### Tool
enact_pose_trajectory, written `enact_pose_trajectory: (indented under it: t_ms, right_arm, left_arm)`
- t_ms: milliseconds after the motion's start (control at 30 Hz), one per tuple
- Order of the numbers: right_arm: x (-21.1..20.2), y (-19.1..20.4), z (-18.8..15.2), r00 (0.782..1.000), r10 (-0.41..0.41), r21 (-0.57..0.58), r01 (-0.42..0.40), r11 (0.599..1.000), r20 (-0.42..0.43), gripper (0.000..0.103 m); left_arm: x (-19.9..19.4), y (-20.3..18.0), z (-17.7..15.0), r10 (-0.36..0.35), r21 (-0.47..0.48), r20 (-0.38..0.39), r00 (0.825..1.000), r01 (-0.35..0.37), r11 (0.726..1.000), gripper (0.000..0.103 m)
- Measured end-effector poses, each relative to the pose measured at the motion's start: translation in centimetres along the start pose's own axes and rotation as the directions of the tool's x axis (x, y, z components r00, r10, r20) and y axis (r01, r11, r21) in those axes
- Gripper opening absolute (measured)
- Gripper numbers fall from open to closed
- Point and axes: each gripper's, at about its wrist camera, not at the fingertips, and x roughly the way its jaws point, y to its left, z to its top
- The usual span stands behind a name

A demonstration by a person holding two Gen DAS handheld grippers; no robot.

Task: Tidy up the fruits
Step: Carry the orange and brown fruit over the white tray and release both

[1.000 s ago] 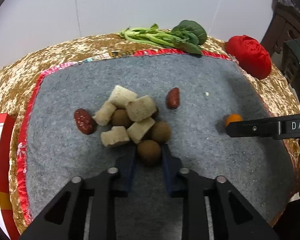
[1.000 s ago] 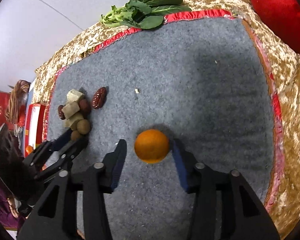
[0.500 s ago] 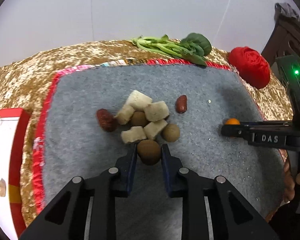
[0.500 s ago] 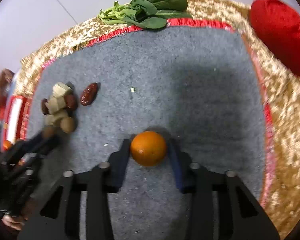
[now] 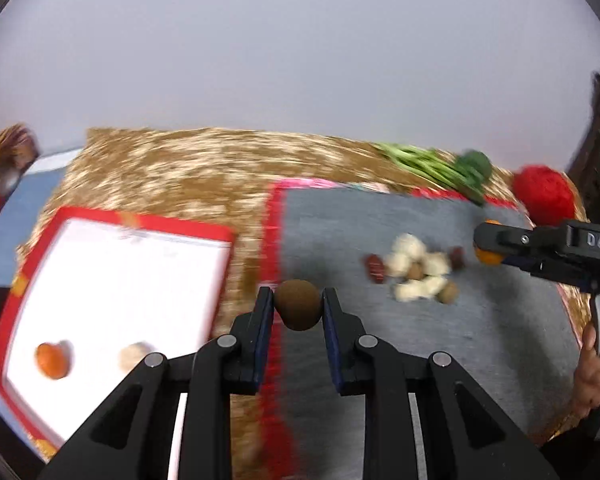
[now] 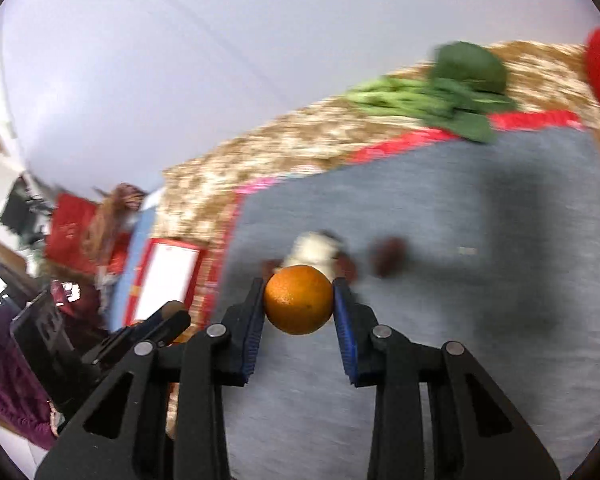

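A round brown fruit [image 5: 298,305] is lifted off the grey mat [image 5: 480,328], and my left gripper [image 5: 297,305] is shut on it near the mat's left edge. To its left lies a white tray with a red rim [image 5: 148,226], holding an orange fruit [image 5: 52,360] and a pale one [image 5: 134,356]. My right gripper [image 6: 299,300] is shut on a small orange [image 6: 299,299], raised above the mat [image 6: 460,320]; the same gripper [image 5: 485,242] shows at the right of the left wrist view. A heap of pale chunks, brown fruits and red dates [image 5: 416,270] stays on the mat.
Leafy greens [image 6: 456,84] lie at the mat's far edge, with a red cloth ball [image 5: 544,194] to their right. The gold patterned tablecloth [image 5: 188,172] surrounds the mat. A person's hand [image 5: 590,376] holds the right gripper. Red boxes and clutter [image 6: 76,228] stand beyond the tray.
My left gripper lifted the brown fruit out of the heap and swung left toward the tray. My right gripper shut on the orange and raised it off the mat, turning left.
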Motion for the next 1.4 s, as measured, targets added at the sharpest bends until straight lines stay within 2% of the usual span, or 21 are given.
enact_pose_trajectory:
  t_ms: [133, 267, 400, 667, 900, 933, 1000, 1033, 1067, 1100, 1133, 1200, 1400]
  right_arm:
    - [2.4, 3.9, -0.5, 0.997, 0.076, -0.041, -0.075, 0.996, 0.008, 0.035]
    - [5.1, 8.9, -1.8, 0.990, 0.138, -0.118, -0.138, 0.983, -0.011, 0.035]
    - [9.2, 13.7, -3.8, 0.983, 0.167, -0.177, -0.177, 0.968, -0.071, 0.035]
    - [14.9, 17.4, -6.6, 0.962, 0.195, -0.188, -0.231, 0.955, -0.191, 0.035]
    - [17.1, 18.5, -7.7, 0.967, 0.125, -0.232, -0.177, 0.957, -0.223, 0.037]
    - [17.3, 18.5, -7.7, 0.967, 0.118, -0.229, -0.170, 0.958, -0.224, 0.037]
    - [17.6, 18.4, -7.6, 0.968, 0.102, -0.222, -0.154, 0.963, -0.227, 0.037]
    - [17.5, 18.2, -7.6, 0.967, 0.106, -0.215, -0.157, 0.964, -0.232, 0.038]
    - [17.5, 18.2, -7.5, 0.967, 0.105, -0.212, -0.156, 0.965, -0.233, 0.042]
    - [17.3, 18.3, -7.4, 0.968, 0.101, -0.214, -0.151, 0.965, -0.229, 0.053]
    - [17.0, 18.4, -7.4, 0.973, 0.089, -0.224, -0.138, 0.965, -0.215, 0.057]
    - [16.2, 18.5, -7.1, 0.979, 0.093, -0.232, -0.134, 0.963, -0.181, 0.064]
    - [13.6, 16.7, -5.2, 0.990, 0.099, -0.194, -0.117, 0.974, -0.099, 0.065]
  left_arm:
    - [-0.6, 4.1, -0.2, 0.109, -0.085, -0.027, 0.994, -0.111, 0.990, 0.023]
    - [-0.8, 8.0, -0.8, 0.176, -0.158, -0.074, 0.982, -0.185, 0.970, 0.023]
    - [-0.4, 10.1, -1.4, 0.196, -0.178, -0.125, 0.973, -0.216, 0.960, 0.023]
    - [-0.3, 12.4, -2.7, 0.211, -0.167, -0.178, 0.961, -0.240, 0.956, 0.023]
    - [0.4, 13.7, -3.2, 0.246, -0.171, -0.224, 0.943, -0.287, 0.943, 0.024]
    - [0.4, 13.6, -3.2, 0.255, -0.168, -0.229, 0.939, -0.297, 0.940, 0.025]
    - [0.5, 13.6, -3.1, 0.259, -0.173, -0.231, 0.938, -0.302, 0.938, 0.035]
    - [0.5, 13.5, -3.0, 0.258, -0.178, -0.228, 0.939, -0.301, 0.937, 0.045]
    - [0.5, 13.5, -3.0, 0.261, -0.177, -0.222, 0.939, -0.302, 0.937, 0.055]
    - [0.3, 13.3, -2.8, 0.278, -0.171, -0.210, 0.937, -0.315, 0.933, 0.059]
    - [0.1, 13.1, -2.7, 0.301, -0.161, -0.195, 0.934, -0.333, 0.929, 0.064]
    - [-0.2, 12.6, -2.3, 0.333, -0.143, -0.165, 0.928, -0.357, 0.923, 0.069]
    - [0.2, 10.8, -1.6, 0.330, -0.107, -0.140, 0.933, -0.346, 0.932, 0.072]
